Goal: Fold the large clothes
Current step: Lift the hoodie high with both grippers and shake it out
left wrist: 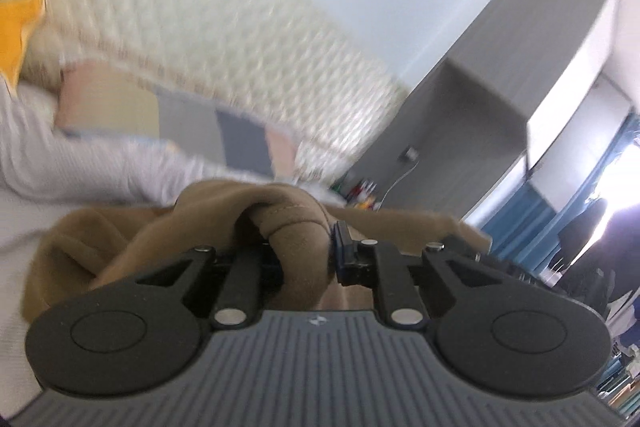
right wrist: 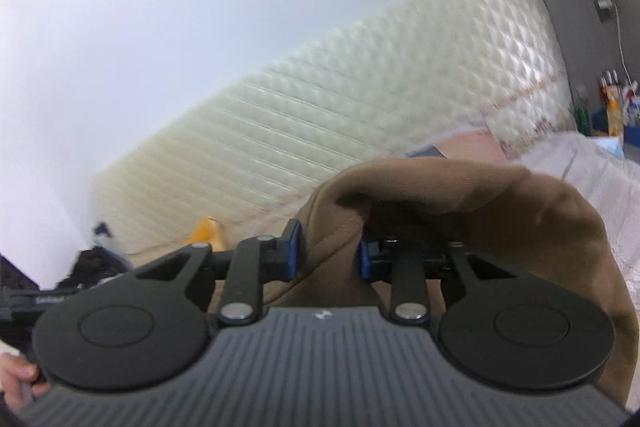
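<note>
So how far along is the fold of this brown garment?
Done: both grippers have pinched it. The left gripper and right gripper each clamp bunched fabric of the brown garment, held above the bed. Left: no fold visible yet; it still needs spreading and folding.

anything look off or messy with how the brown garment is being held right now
Somewhat. The brown garment is bunched in thick rolled folds in both the left tongs and the right tongs, not gripped by a flat edge, and in the right wrist view it drapes over one side. No damage visible.
</note>
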`<state>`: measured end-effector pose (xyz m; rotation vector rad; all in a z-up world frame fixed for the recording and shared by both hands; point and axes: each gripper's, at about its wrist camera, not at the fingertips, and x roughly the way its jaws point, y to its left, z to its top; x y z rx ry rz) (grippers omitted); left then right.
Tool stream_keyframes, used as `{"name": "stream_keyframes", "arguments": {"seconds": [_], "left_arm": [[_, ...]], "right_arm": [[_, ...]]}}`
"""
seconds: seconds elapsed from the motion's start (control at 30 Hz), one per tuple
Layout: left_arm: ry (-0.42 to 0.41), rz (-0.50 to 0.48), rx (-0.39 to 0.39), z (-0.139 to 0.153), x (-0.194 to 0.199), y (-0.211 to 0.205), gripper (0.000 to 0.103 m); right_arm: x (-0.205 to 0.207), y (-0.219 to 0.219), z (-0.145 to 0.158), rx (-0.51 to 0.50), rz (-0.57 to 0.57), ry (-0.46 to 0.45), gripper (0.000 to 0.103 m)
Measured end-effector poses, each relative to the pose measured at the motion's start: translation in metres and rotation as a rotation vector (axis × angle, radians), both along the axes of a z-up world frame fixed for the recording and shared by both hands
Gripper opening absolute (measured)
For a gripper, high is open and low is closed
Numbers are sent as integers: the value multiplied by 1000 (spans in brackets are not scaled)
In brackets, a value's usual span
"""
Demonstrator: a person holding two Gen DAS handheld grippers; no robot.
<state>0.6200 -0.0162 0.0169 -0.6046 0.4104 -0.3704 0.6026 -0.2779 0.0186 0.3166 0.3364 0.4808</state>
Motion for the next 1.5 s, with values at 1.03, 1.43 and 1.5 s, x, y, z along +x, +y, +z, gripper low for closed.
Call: {"name": "stream_keyframes", "arguments": {"seconds": [1.03, 1.43, 1.5], "left_arm": [[-454, 264, 85, 214, -531, 92, 18], [-575, 372, 238, 310, -637, 97, 18], [-552, 396, 262, 305, -634, 102, 18]], "right_arm": [[-346, 81, 193, 69, 217, -430, 25], [-341, 98, 246, 107, 296, -565, 24], [-327, 110, 235, 74, 291, -563, 24]]}}
